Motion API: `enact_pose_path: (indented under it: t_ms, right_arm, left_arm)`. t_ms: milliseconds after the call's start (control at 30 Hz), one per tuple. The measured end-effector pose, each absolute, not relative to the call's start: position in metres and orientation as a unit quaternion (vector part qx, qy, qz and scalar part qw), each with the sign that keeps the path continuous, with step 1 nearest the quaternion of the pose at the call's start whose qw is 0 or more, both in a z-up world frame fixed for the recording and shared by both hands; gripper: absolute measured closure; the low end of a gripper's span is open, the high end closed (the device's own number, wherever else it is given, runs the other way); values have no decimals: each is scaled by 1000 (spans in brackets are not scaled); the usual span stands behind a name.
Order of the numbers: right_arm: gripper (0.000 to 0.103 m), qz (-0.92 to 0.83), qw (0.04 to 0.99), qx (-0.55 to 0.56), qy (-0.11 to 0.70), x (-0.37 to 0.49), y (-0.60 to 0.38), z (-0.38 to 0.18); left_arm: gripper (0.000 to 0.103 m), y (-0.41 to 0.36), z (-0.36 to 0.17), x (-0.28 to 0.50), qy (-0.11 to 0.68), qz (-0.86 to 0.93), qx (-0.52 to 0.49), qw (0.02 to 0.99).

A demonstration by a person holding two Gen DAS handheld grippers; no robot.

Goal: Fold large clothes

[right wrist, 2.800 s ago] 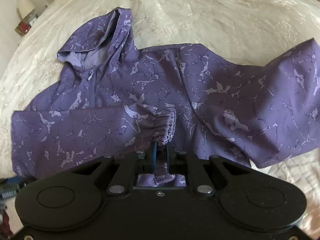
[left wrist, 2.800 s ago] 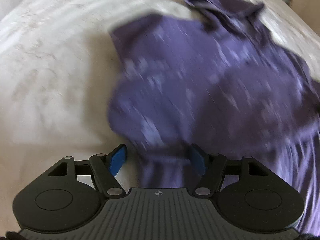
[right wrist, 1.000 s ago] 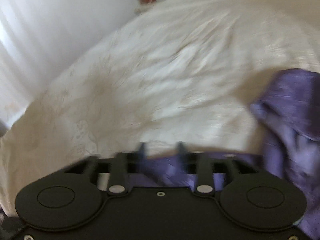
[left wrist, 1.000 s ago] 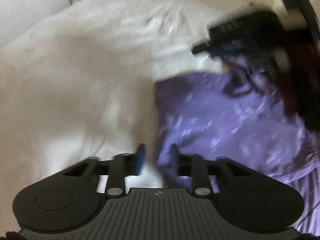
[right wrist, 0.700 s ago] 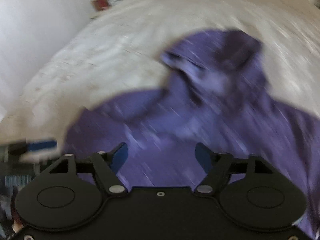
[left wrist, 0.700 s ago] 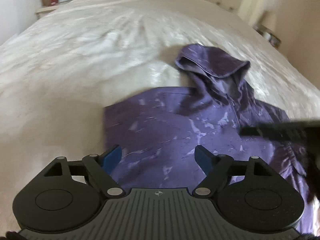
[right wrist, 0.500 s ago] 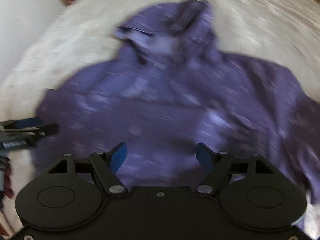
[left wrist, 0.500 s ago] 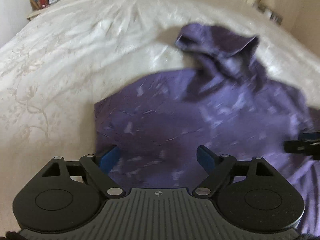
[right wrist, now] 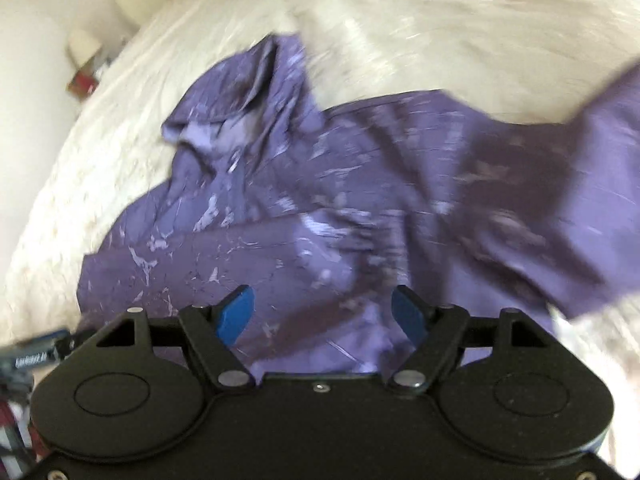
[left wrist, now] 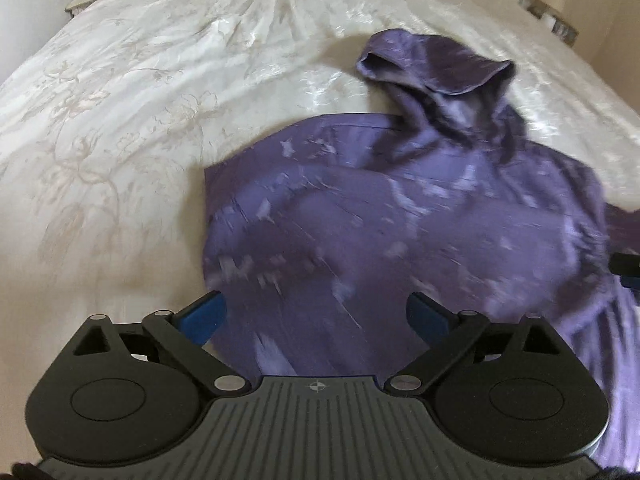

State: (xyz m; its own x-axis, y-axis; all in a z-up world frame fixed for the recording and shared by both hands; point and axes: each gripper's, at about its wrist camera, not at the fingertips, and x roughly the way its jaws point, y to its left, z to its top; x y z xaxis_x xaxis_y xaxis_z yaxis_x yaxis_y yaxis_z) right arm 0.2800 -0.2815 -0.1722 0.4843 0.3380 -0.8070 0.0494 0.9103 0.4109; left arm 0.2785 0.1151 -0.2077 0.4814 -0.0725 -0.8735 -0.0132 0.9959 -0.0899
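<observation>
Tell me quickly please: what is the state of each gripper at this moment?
Left gripper: open, holding nothing, above the purple hooded jacket.
Right gripper: open, holding nothing, above the same jacket.

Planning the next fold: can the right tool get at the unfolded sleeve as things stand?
Probably yes. The right tool is open and holds nothing, and the sleeve lies spread on the bedspread off to its right, with nothing on top of it. The picture is blurred, so the cuff itself cannot be made out.
</observation>
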Motion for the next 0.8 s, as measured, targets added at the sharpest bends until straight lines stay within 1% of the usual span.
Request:
enact_pose_path:
  t_ms: [200, 400, 600, 800]
  right_arm:
    - [24, 30, 847, 226, 480, 248, -351, -160]
    - [24, -42, 851, 243, 463, 224, -441, -155]
    - [24, -116, 852, 265, 437, 223, -535, -151]
    - [24, -186, 837, 307, 414, 227, -614, -166]
  left_arm:
    - [5, 87, -185, 246, 510, -37, -51, 858]
    - [5, 48, -170, 225, 499, -52, -54, 863]
    - [5, 9, -165, 210, 489, -53, -50, 869]
    - [5, -17, -167, 194, 494, -41, -53, 867]
